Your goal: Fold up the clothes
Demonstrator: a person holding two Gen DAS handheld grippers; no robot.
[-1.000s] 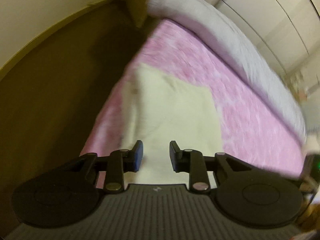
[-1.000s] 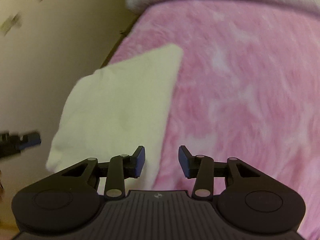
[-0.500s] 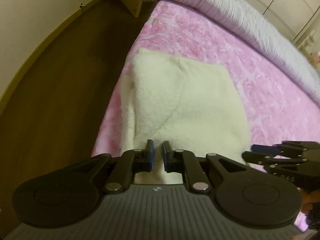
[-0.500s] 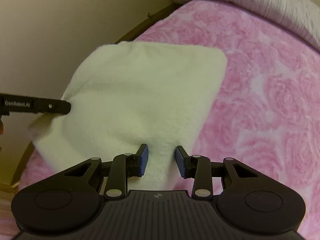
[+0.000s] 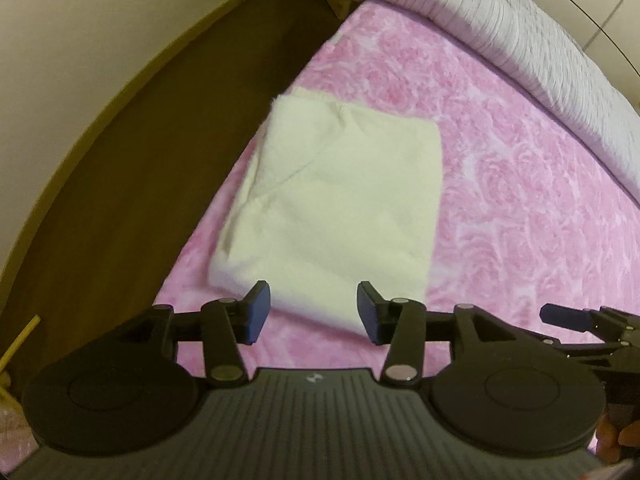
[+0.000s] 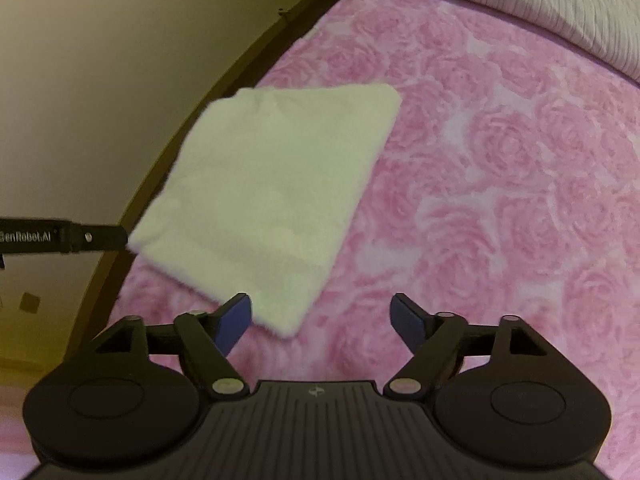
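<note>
A cream folded garment [image 5: 340, 200] lies flat as a neat rectangle on the pink rose-patterned blanket [image 5: 520, 184], close to the bed's left edge. My left gripper [image 5: 314, 312] hangs above the garment's near edge, jaws opening, pads clear of the cloth. My right gripper [image 6: 320, 320] hovers over the garment's [image 6: 272, 184] near right corner, jaws opening wide, nothing pressed between them. The right gripper's blue-tipped fingers [image 5: 568, 316] show at the right of the left wrist view. A finger of the left gripper [image 6: 80, 236] reaches in from the left of the right wrist view.
A rolled grey-white striped duvet [image 5: 500, 24] runs along the far side of the bed. Brown floor [image 5: 120, 184] and a cream wall [image 6: 100, 80] lie beyond the bed's left edge. A person's fingertips [image 5: 612, 440] show at the lower right.
Both grippers have let go of the garment's near edge, opened and risen away from it. The garment now lies flat and folded on the blanket.
</note>
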